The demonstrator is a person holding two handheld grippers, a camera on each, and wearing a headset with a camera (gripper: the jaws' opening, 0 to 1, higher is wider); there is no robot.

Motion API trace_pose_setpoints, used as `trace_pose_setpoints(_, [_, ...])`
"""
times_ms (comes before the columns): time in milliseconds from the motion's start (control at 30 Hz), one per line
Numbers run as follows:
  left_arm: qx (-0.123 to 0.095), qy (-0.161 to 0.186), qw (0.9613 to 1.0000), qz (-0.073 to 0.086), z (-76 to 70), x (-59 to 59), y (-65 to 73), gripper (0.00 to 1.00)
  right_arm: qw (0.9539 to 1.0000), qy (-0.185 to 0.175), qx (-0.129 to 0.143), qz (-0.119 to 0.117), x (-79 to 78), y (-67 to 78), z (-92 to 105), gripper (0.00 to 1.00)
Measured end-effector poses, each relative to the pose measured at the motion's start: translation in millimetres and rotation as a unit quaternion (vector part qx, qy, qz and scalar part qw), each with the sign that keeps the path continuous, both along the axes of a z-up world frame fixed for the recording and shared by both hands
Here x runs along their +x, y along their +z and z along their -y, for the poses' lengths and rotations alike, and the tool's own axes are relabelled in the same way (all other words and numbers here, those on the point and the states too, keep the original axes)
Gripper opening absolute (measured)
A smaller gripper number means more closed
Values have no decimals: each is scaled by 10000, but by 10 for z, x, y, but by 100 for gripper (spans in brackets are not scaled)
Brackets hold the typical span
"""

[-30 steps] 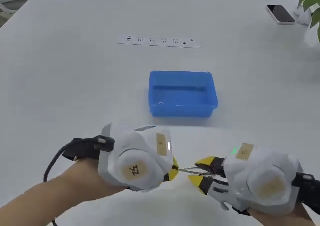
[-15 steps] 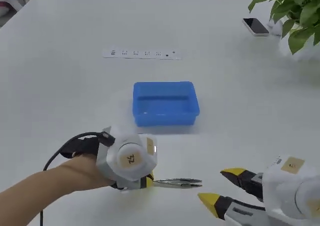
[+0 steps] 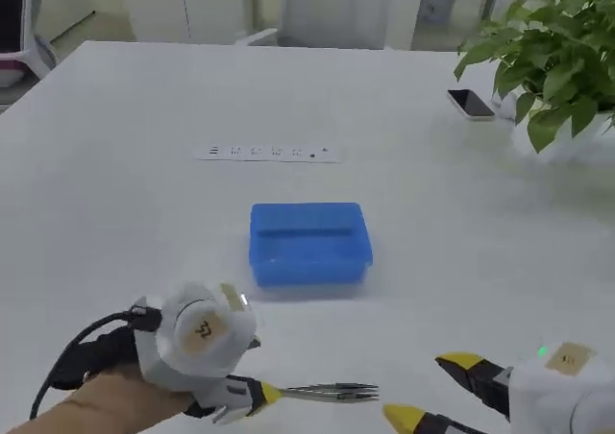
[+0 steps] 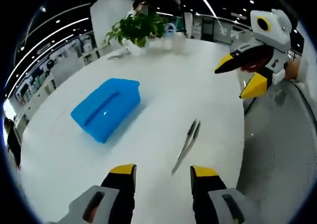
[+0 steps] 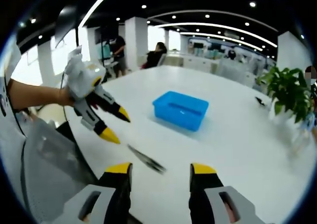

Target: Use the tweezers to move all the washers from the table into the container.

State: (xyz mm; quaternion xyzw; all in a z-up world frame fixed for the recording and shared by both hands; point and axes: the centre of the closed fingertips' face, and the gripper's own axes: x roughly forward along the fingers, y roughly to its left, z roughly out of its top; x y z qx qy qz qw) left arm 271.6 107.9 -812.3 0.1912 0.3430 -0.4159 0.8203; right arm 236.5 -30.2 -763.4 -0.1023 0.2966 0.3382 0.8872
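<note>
Metal tweezers [image 3: 332, 392] lie flat on the white table [image 3: 144, 223], in front of the blue container [image 3: 309, 242]. My left gripper [image 3: 252, 396] sits at the tweezers' left end, one yellow tip just beside them. In the left gripper view its jaws stand open, and the tweezers [image 4: 187, 145] lie loose on the table ahead of them. My right gripper [image 3: 432, 390] hovers open a little to the right of the tweezers' points, holding nothing. The right gripper view has the tweezers [image 5: 147, 159] ahead, the left gripper [image 5: 94, 102] beyond them and the container [image 5: 181, 109] further off.
A white power strip [image 3: 267, 153] lies behind the container. A phone [image 3: 471, 104] and a potted plant [image 3: 548, 60] are at the far right. The table's near edge [image 4: 247, 149] runs close behind the grippers.
The head camera has tilted up. My right gripper has drawn back to the right, away from the tweezers. The tweezers now lie on the table beside my left gripper.
</note>
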Motion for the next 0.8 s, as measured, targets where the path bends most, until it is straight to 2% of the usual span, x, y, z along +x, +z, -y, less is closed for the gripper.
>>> trace_pose_setpoints(67, [-325, 458, 9984, 32, -78, -77, 119, 54, 9999, -65, 131, -5, 5, 29, 7, 45])
trace_pose_setpoints(167, [-608, 1029, 9928, 32, -196, -193, 237, 63, 9992, -191, 338, -42, 22, 73, 35, 44])
trace_pose_setpoints(233, [-737, 1250, 9894, 110, -240, -261, 335, 73, 9982, -296, 516, -86, 37, 102, 51, 43])
trace_pose_setpoints(333, [-801, 1497, 9851, 288, -297, -308, 498, 85, 9971, -387, 655, -66, 46, 144, 85, 47])
trace_pose_setpoints(400, [-931, 1742, 9792, 469, -337, -293, 630, 90, 9967, -415, 698, -59, 55, 153, 105, 50])
trace_pose_setpoints(467, [-1055, 1878, 9751, 517, -350, -305, 726, 97, 9966, -446, 682, -69, 64, 147, 120, 55])
trace_pose_setpoints(600, [-1045, 2049, 9717, 547, -390, -342, 786, 99, 9967, -544, 602, -34, 95, 153, 155, 72])
trace_pose_setpoints(667, [-955, 2138, 9708, 523, -419, -363, 784, 99, 9969, -535, 569, 54, 112, 173, 162, 71])
trace_pose_setpoints(700, [-952, 2172, 9697, 588, -433, -372, 799, 99, 9969, -552, 559, 60, 115, 175, 166, 73])
trace_pose_setpoints(800, [-912, 2245, 9682, 616, -462, -374, 794, 99, 9967, -589, 564, 29, 126, 159, 168, 81])
